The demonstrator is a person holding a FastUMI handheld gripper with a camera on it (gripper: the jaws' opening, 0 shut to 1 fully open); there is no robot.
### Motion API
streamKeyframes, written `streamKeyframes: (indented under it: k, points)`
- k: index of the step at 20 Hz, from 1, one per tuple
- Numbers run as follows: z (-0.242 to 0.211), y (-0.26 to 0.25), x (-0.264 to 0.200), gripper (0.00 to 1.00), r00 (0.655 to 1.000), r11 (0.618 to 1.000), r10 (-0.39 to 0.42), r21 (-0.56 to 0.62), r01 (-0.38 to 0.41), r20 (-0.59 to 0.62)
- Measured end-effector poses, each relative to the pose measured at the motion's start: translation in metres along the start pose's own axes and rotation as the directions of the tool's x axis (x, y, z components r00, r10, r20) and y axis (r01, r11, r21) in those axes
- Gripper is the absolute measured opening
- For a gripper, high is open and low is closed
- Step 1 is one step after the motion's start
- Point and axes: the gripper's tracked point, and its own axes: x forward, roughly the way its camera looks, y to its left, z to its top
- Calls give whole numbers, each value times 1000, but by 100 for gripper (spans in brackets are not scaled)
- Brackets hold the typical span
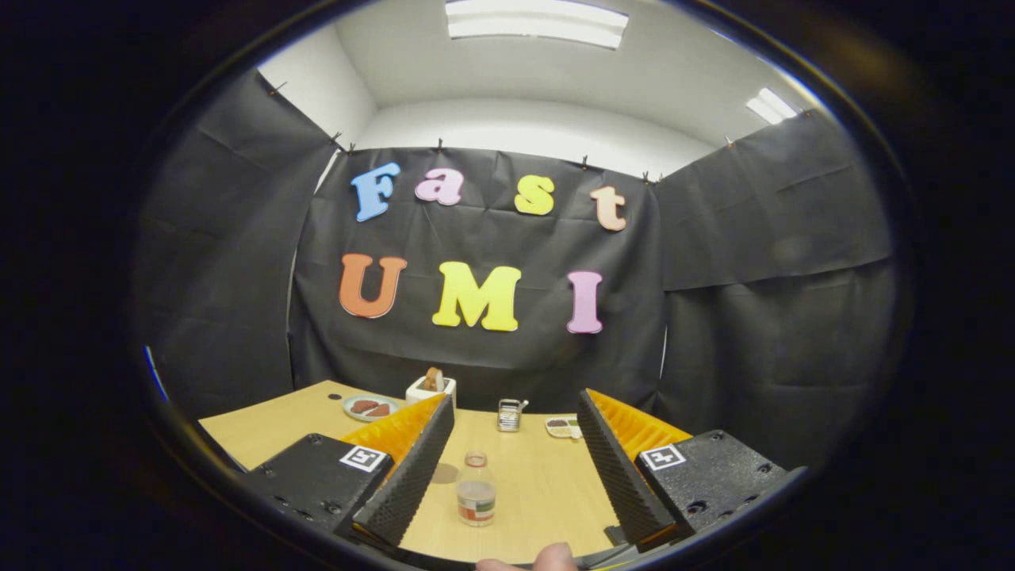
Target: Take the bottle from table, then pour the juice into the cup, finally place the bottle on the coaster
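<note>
A small clear bottle [476,492] with a red-rimmed open neck and a coloured label stands upright on the wooden table [547,484]. It sits between my two fingers, closer to the left one and touching neither. My gripper [515,403] is open wide. A round brownish coaster [445,473] lies flat just left of the bottle, partly hidden by the left finger. Beyond the fingertips, near the table's far edge, stands a small ribbed cup [509,415] with something sticking out of its top.
At the back left a white toaster [430,389] holds a slice of bread, with a plate [369,408] of brown food beside it. A small dish [564,427] lies by the right fingertip. A person's fingertip [547,557] shows below the gripper.
</note>
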Motion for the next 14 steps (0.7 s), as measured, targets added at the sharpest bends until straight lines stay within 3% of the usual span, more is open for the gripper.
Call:
streamKeyframes:
  k: [8,14]
  points:
    - [-22,15,13,100,999,999,38,17,-38,-18]
    - [-68,29,23,100,997,997,71,40,-69,-41]
